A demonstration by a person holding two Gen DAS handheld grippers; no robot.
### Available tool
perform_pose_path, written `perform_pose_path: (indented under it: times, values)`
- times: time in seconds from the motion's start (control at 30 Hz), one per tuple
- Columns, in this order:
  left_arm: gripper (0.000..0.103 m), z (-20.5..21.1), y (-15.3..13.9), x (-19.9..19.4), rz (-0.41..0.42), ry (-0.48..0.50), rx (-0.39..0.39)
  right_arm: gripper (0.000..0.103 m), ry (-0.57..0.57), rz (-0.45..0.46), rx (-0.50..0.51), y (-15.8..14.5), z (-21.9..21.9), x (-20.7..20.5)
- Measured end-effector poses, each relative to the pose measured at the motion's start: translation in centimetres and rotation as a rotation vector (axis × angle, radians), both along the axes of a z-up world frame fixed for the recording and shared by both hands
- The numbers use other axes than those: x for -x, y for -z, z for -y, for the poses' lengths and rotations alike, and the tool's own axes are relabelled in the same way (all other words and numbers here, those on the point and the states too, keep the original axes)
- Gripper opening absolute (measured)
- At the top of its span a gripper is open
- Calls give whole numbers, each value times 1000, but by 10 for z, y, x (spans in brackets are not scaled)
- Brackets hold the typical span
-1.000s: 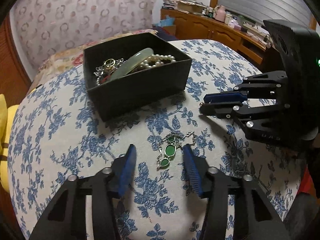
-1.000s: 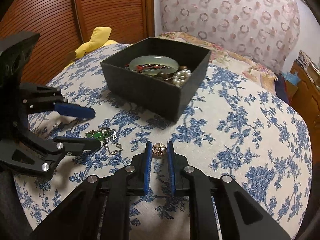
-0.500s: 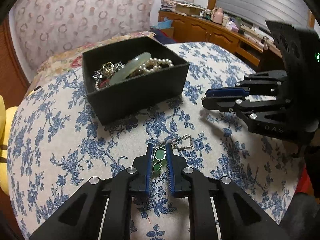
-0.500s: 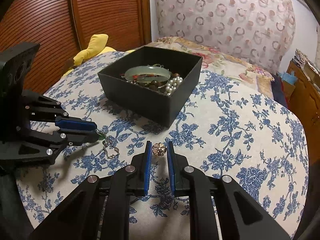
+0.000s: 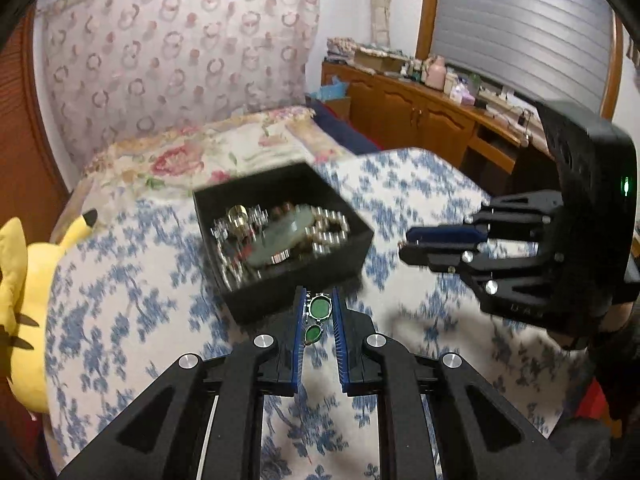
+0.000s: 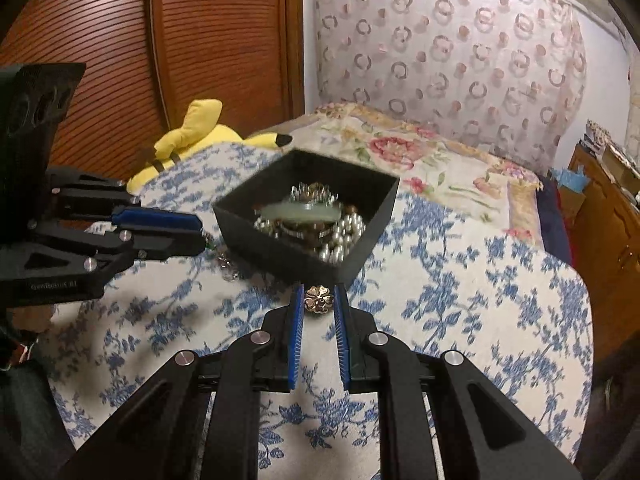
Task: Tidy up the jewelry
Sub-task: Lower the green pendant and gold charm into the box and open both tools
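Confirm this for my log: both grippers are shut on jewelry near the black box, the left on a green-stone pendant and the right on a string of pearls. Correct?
Not quite. The right gripper holds a small gold flower piece, as the right wrist view shows; the pearls lie in the black box. The left gripper is indeed shut on the green-stone pendant.

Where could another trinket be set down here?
On the bare blue-flowered cloth right of the black box. The box is heaped with pearls and a bangle, and its left side is crowded by the left claw.
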State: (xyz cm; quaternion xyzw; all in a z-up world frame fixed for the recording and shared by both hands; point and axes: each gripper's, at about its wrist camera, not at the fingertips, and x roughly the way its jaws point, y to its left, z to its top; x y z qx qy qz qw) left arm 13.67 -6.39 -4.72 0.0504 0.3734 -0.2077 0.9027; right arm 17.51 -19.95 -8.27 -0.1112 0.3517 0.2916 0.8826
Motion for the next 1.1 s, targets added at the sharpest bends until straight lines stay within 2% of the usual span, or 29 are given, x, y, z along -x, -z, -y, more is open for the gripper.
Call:
perform_pose_path:
  times: [0.23, 0.37, 0.9, 1.03, 1.1]
  values:
    - [12, -5, -30, -15, 70, -22, 18, 17, 3, 53, -31, -24, -1, -11]
    - [12, -6, -36, -26, 88, -36, 22, 17, 1, 71, -44, -30, -4, -19]
    - [12, -17, -23, -68, 58, -106, 22, 18, -18, 3, -62, -9, -22, -50]
    - [12, -20, -20, -75, 53, -120, 24, 28, -9, -5, -64, -6, -21, -54]
    - [12, -21, -19, -78, 48, -130, 26, 28, -8, -6, -64, -5, -21, -54]
